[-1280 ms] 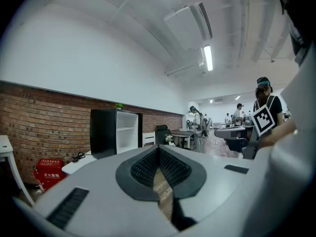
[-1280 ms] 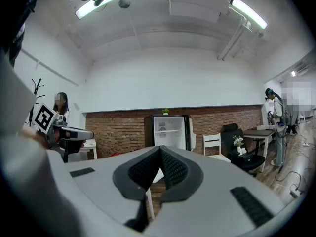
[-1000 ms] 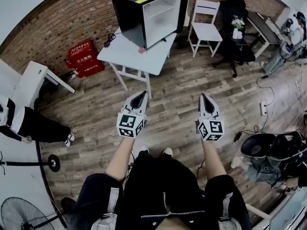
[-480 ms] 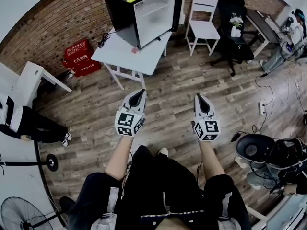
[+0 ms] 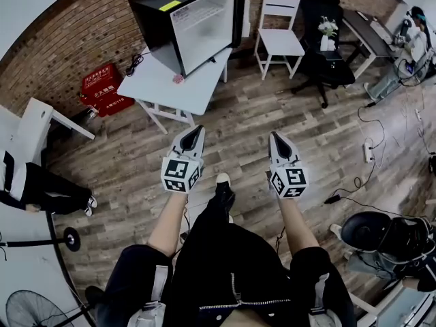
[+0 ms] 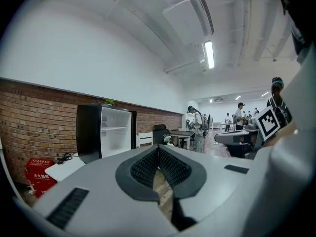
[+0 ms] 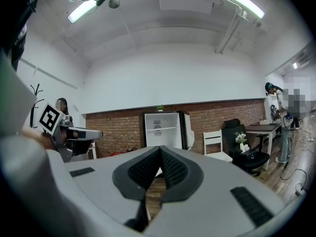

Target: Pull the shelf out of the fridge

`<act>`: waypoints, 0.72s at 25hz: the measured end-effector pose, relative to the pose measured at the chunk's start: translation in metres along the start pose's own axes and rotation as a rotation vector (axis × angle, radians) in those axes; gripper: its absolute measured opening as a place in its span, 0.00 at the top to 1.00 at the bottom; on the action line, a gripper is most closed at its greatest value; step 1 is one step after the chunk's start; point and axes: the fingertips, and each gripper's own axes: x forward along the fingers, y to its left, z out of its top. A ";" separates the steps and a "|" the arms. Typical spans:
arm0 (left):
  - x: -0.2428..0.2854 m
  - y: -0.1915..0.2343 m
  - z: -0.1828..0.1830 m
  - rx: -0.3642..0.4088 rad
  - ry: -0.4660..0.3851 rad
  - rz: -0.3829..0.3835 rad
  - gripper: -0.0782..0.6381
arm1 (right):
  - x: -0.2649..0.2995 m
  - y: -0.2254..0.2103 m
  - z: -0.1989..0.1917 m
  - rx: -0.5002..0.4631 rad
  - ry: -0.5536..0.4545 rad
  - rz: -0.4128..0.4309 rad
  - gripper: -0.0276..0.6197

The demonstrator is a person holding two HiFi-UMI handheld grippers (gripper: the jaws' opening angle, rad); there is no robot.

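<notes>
Head view: fridge (image 5: 197, 19) at 11 o'clock, door open, on white table (image 5: 170, 80); left gripper (image 5: 195, 131) and right gripper (image 5: 275, 139) well apart from it.
Left gripper view: jaws closed, empty.
Right gripper view: jaws closed, empty; shelf (image 7: 162, 128) apparently inside fridge, 12 o'clock.

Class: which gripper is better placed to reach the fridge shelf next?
Probably the right gripper: the open fridge lies straight beyond its shut jaws, but off-centre for the left gripper.

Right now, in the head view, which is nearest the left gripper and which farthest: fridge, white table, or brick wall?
1. The white table, just ahead of the left gripper.
2. The fridge, standing on the table's far part.
3. The brick wall, behind the fridge.
</notes>
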 end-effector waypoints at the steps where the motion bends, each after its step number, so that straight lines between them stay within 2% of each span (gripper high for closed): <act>1: 0.008 0.002 0.001 0.001 0.000 0.001 0.86 | 0.006 -0.005 0.000 0.002 0.001 -0.001 0.95; 8: 0.073 0.020 -0.001 -0.001 0.010 0.003 0.86 | 0.057 -0.043 0.008 -0.021 0.015 0.016 0.95; 18: 0.191 0.068 0.018 -0.004 -0.005 0.023 0.86 | 0.171 -0.103 0.033 -0.037 0.021 0.073 0.95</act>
